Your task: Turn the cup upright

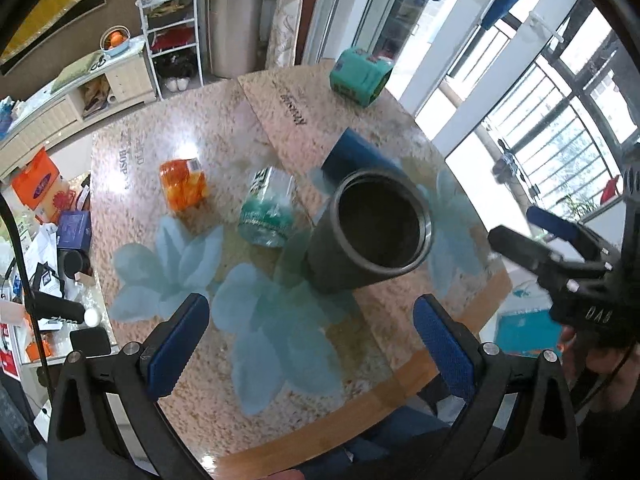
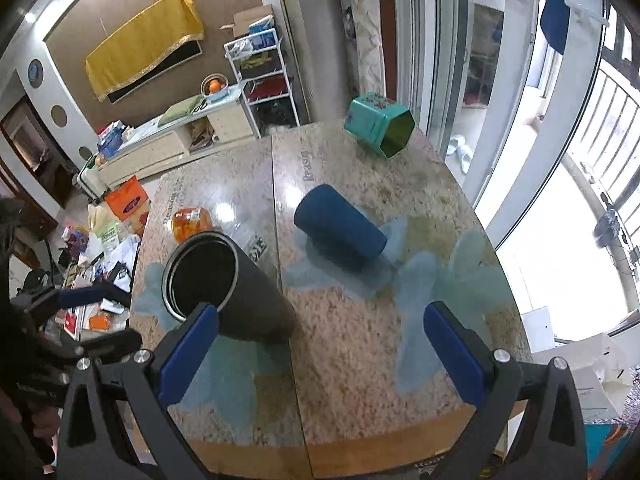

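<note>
A dark grey metal cup (image 1: 368,236) stands upright on the round table (image 1: 224,120), mouth up; it also shows in the right wrist view (image 2: 232,280). A blue cup (image 2: 340,228) lies on its side beyond it, partly hidden behind the grey cup in the left wrist view (image 1: 352,152). My left gripper (image 1: 312,344) is open and empty, just short of the grey cup. My right gripper (image 2: 320,352) is open and empty, to the right of the grey cup and short of the blue cup. Its left finger (image 2: 188,352) overlaps the grey cup's rim.
A teal hexagonal tin (image 2: 380,124) lies on its side at the far table edge. An orange jar (image 1: 184,184) and a clear teal-labelled container (image 1: 266,208) lie left of the grey cup. The right gripper shows at right in the left wrist view (image 1: 560,252).
</note>
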Tool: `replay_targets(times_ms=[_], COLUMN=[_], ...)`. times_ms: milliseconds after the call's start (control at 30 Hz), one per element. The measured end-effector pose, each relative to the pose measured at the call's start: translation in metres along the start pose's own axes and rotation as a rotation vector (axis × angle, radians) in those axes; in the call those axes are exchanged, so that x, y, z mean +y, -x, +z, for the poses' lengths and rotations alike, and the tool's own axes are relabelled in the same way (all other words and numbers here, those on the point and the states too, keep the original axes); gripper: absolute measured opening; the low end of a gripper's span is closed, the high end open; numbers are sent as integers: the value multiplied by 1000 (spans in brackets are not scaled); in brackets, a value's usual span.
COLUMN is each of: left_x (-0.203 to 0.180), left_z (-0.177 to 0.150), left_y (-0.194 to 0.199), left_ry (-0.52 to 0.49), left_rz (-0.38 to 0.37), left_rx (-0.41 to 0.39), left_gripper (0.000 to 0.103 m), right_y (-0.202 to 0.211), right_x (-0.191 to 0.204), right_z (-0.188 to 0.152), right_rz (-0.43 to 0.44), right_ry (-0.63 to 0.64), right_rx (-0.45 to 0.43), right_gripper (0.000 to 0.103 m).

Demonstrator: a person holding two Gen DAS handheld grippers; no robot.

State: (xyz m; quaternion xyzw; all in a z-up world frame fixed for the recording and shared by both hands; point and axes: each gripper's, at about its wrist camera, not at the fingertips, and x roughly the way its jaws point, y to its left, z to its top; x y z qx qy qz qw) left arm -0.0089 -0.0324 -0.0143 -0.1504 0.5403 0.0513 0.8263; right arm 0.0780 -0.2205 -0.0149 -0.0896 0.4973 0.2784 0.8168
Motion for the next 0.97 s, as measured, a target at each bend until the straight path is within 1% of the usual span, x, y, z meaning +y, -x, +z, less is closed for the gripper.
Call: replay_targets(times_ms=[100, 233, 333, 500, 667, 967], left_x=[-12, -27, -36, -48, -54, -60], left_z=[3, 2, 0, -11, -16, -18], left_y=[4, 7, 5, 6, 6, 5], left_ry=[11, 23, 29, 54, 62, 62], left_rz=[17, 42, 69, 83, 105, 113], left_rx=[-10, -24, -30, -41, -50, -57], left_gripper=[103, 103, 103, 103, 103, 103], right_y=[6, 16, 16, 17, 19, 19], right_x=[-5, -9, -12, -16, -17, -25], right_z=[0, -1, -4, -6, -9, -9], right_rz=[13, 46, 67, 95, 113, 122], right_ry=[15, 41, 69, 109, 134, 131], right_rx=[22, 30, 35, 45, 42, 40], right_gripper=[103, 103, 103, 103, 103, 103])
